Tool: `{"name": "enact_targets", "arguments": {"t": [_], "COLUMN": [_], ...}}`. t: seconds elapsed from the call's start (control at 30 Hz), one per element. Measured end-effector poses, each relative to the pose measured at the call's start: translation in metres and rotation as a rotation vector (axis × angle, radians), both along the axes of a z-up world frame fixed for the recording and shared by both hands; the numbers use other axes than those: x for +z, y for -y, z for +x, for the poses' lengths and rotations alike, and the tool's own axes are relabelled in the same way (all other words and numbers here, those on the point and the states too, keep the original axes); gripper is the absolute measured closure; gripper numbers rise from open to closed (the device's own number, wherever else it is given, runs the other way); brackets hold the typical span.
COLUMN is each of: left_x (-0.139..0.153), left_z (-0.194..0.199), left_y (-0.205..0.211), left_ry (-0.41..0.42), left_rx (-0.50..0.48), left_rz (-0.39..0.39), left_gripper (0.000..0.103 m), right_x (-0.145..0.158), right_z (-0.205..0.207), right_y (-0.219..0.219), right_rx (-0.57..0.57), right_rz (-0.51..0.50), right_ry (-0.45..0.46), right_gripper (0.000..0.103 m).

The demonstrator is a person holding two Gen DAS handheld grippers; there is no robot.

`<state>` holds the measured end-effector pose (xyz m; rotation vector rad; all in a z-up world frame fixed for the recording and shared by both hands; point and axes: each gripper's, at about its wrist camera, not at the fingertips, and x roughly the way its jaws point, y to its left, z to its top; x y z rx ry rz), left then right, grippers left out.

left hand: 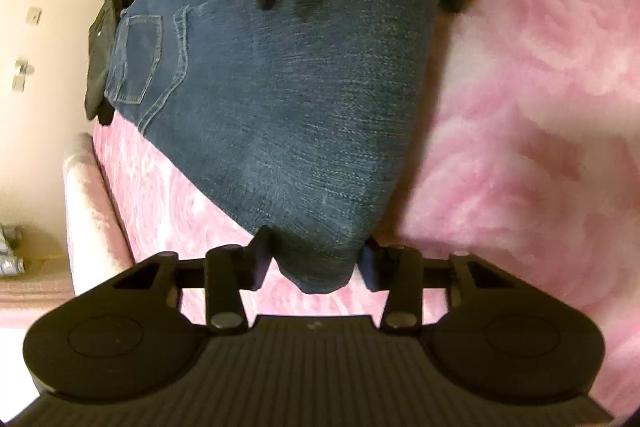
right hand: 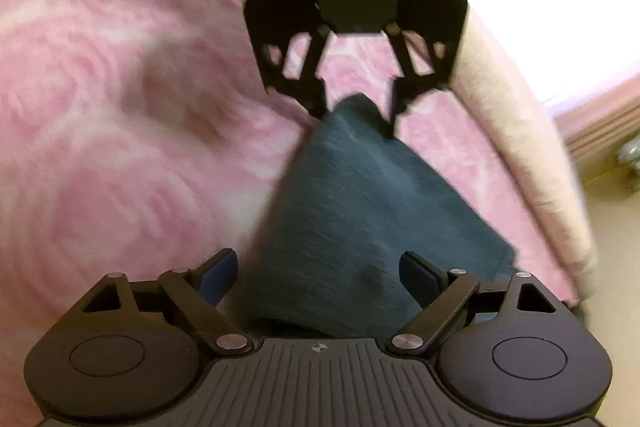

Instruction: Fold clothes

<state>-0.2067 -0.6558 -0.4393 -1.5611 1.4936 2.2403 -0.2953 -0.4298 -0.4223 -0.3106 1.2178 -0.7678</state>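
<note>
Your left gripper (left hand: 316, 259) pinches a corner of the jeans (left hand: 304, 87) on the pink bed (left hand: 520, 107); your right gripper (right hand: 316, 277) stands wide around the denim.

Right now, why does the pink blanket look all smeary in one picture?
Right wrist view: the pink blanket and jeans are streaked by motion blur, and the top right corner glares white. Left wrist view: sharper, the jeans show their weave; the fisheye bends the edges.
</note>
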Motion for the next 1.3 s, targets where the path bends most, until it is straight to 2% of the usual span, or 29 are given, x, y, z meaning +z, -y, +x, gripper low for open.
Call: {"name": "enact_targets", "arguments": {"t": [0.07, 0.1, 0.13, 0.2, 0.23, 0.27, 0.53, 0.63, 0.83, 0.9, 1.0, 1.13, 1.3], "left_x": [0.004, 0.008, 0.011, 0.021, 0.026, 0.032, 0.099, 0.119, 0.163, 0.179, 0.209, 0.251, 0.284], "left_z": [-0.005, -0.006, -0.007, -0.004, -0.002, 0.0, 0.013, 0.027, 0.055, 0.052, 0.031, -0.015, -0.095], "left_y": [0.0, 0.0, 0.0, -0.002, -0.003, -0.004, -0.029, -0.055, -0.107, -0.109, -0.091, -0.045, 0.011], "left_ry": [-0.003, -0.006, -0.008, -0.015, -0.018, -0.023, -0.088, -0.044, 0.059, 0.071, 0.076, 0.102, 0.128], "left_rx": [0.025, 0.038, 0.052, 0.074, 0.082, 0.089, 0.171, 0.185, 0.282, 0.317, 0.368, 0.421, 0.423], "left_rz": [0.011, 0.018, 0.024, 0.034, 0.038, 0.04, 0.109, 0.157, 0.332, 0.366, 0.417, 0.502, 0.503], "left_gripper": [0.072, 0.074, 0.076, 0.079, 0.08, 0.08, 0.083, 0.083, 0.083, 0.083, 0.082, 0.082, 0.081], "right_x": [0.002, 0.003, 0.004, 0.007, 0.013, 0.021, 0.097, 0.122, 0.166, 0.178, 0.199, 0.235, 0.263], "right_z": [-0.009, -0.013, -0.013, -0.016, -0.018, -0.021, -0.033, -0.034, -0.034, -0.038, -0.056, -0.098, -0.163], "right_y": [0.003, 0.004, 0.002, 0.001, 0.002, 0.003, -0.008, -0.036, -0.093, -0.103, -0.089, -0.038, 0.036], "right_rx": [-0.006, 0.002, 0.024, 0.026, 0.014, -0.003, -0.041, -0.018, 0.062, 0.081, 0.065, -0.012, -0.081], "right_rz": [0.04, 0.06, 0.068, 0.087, 0.098, 0.109, 0.185, 0.23, 0.394, 0.429, 0.458, 0.499, 0.528], "right_ry": [0.024, 0.037, 0.034, 0.047, 0.061, 0.083, 0.188, 0.212, 0.278, 0.301, 0.359, 0.463, 0.573], "right_gripper": [0.042, 0.047, 0.058, 0.07, 0.081, 0.085, 0.087, 0.087, 0.087, 0.087, 0.087, 0.087, 0.087]}}
